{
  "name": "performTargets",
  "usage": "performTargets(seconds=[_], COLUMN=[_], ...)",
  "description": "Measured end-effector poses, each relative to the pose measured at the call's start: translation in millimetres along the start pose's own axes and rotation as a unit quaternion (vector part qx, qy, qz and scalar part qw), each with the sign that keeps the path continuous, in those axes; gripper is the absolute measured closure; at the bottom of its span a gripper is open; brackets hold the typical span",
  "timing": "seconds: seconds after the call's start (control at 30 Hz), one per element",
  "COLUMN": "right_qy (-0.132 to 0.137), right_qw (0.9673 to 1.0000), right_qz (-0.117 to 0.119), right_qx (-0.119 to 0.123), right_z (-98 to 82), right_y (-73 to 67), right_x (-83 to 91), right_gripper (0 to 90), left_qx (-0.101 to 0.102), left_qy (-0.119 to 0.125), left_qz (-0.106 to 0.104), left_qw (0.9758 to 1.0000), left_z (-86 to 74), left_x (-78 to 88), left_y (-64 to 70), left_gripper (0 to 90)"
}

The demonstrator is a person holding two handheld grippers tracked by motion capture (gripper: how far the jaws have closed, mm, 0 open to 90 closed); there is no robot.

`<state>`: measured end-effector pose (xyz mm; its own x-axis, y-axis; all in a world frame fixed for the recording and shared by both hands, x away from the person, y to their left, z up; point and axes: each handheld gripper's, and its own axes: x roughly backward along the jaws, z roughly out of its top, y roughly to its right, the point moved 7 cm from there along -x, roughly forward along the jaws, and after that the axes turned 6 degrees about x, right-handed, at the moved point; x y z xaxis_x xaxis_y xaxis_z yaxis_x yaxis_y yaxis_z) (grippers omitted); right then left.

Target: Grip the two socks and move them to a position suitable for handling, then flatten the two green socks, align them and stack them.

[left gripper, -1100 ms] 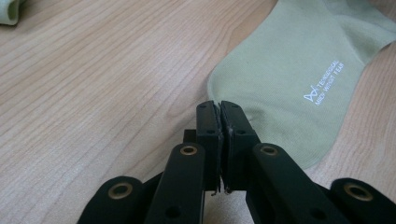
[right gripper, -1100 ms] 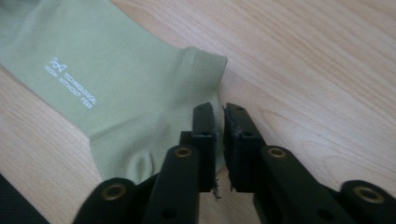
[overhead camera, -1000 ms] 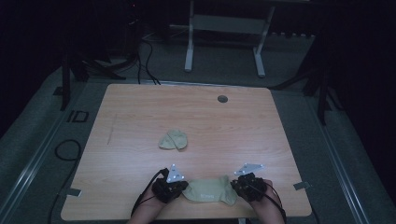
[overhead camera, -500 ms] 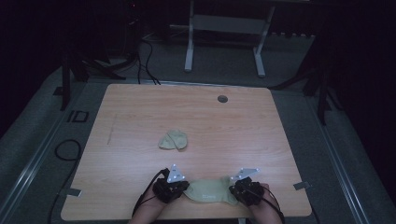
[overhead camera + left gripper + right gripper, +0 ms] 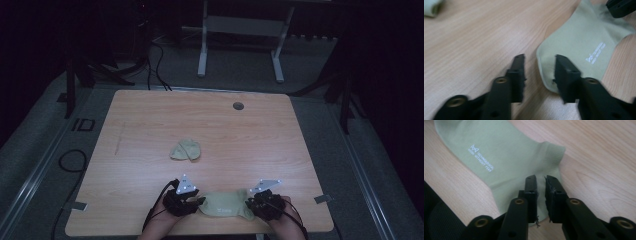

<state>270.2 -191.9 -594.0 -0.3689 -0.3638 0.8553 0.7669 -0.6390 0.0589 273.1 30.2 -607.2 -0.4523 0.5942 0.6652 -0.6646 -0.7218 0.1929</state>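
Flat sock released at the near table edge.
We have both grippers letting go: left gripper (image 5: 537, 67) jaws just opened, apart beside the sock (image 5: 226, 205); right gripper (image 5: 541, 186) jaws parting slightly above it. The bundled sock (image 5: 186, 149) lies mid-table (image 5: 150, 125); pairing or folding remains, we judge.

We are seeing a dim room w/ grey carpet floor (image 5: 45, 150), a wooden table (image 5: 210, 120) in the middle, a white metal frame (image 5: 240, 45) behind it, black cables (image 5: 155, 55) lying nearby.
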Motion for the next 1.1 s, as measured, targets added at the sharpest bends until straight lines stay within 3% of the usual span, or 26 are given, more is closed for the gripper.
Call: performTargets(seconds=[0.23, 0.63, 0.8, 1.03, 1.1], right_qy=[0.014, 0.037, 0.042, 0.045, 0.046], right_qw=[0.9999, 0.9989, 0.9988, 0.9982, 0.9975], right_qz=[-0.004, -0.026, -0.026, -0.019, -0.014], right_qx=[-0.005, -0.012, 0.005, 0.036, 0.051], right_z=[7.7, 36.8, 64.9, 101.5, 122.4], right_y=[10.4, 38.0, 39.2, 32.3, 26.0], right_x=[8.0, 16.5, 9.8, -1.2, -9.3], right_gripper=[62.6, 60.8, 59.0, 57.9, 57.7], left_qx=[-0.007, -0.003, 0.003, 0.010, 0.010], left_qy=[0.016, 0.012, 0.006, 0.014, 0.012], left_qz=[-0.007, 0.012, 0.027, 0.024, 0.026], left_qw=[0.9998, 0.9998, 0.9996, 0.9996, 0.9995], left_z=[0.7, -27.1, -41.8, -47.8, -48.2], left_x=[19.8, 45.8, 52.9, 56.8, 55.8], left_y=[3.0, -13.9, -23.7, -31.1, -32.3], left_gripper=[48.4, 48.3, 48.3, 48.4, 48.4])
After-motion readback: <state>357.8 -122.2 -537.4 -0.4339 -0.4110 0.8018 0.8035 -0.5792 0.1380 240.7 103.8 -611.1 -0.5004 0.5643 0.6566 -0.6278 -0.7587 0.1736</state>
